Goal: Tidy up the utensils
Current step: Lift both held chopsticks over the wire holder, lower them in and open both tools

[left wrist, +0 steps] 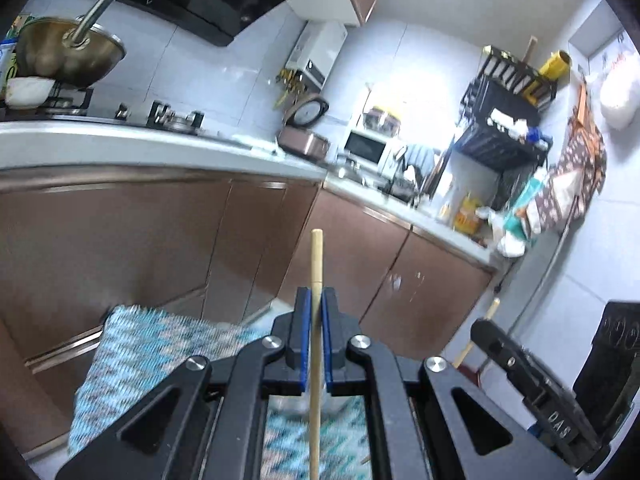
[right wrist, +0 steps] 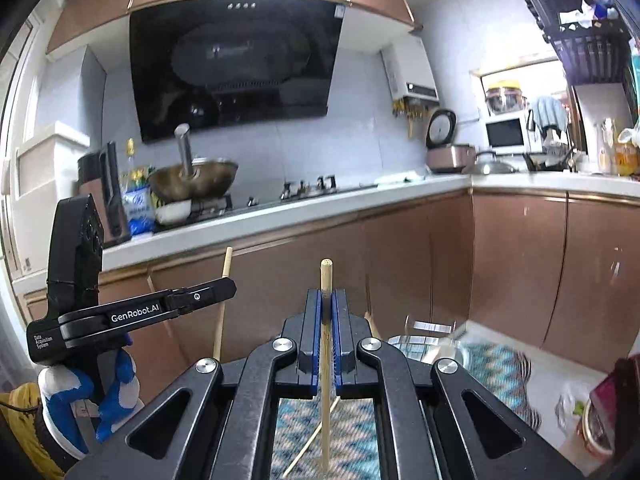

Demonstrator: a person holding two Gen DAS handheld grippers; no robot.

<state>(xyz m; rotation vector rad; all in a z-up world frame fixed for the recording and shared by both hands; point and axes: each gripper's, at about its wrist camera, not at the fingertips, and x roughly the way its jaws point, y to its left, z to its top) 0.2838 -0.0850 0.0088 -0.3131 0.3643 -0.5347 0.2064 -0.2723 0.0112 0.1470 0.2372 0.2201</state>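
Note:
My left gripper (left wrist: pixel 316 300) is shut on a pale wooden chopstick (left wrist: pixel 317 256) that stands upright between its blue pads, its top end above the fingertips. My right gripper (right wrist: pixel 327 300) is shut on a second wooden chopstick (right wrist: pixel 326 276), also upright. In the right wrist view the left gripper (right wrist: pixel 230 290) shows at the left, held by a gloved hand (right wrist: pixel 116 392), with its chopstick (right wrist: pixel 226 264) sticking up. In the left wrist view the right gripper (left wrist: pixel 482 328) shows at the lower right with its chopstick (left wrist: pixel 493 308). Another thin stick (right wrist: pixel 308 446) lies on the mat below.
A teal zigzag woven mat (left wrist: pixel 152 344) lies below both grippers, with a metal container (right wrist: pixel 424 350) on it. Brown cabinet fronts (right wrist: pixel 516 264) and a white countertop (right wrist: pixel 280 216) face me. A wok (right wrist: pixel 194 180) sits on the stove. A rice cooker (right wrist: pixel 450 158) and dish rack (left wrist: pixel 504 120) stand farther back.

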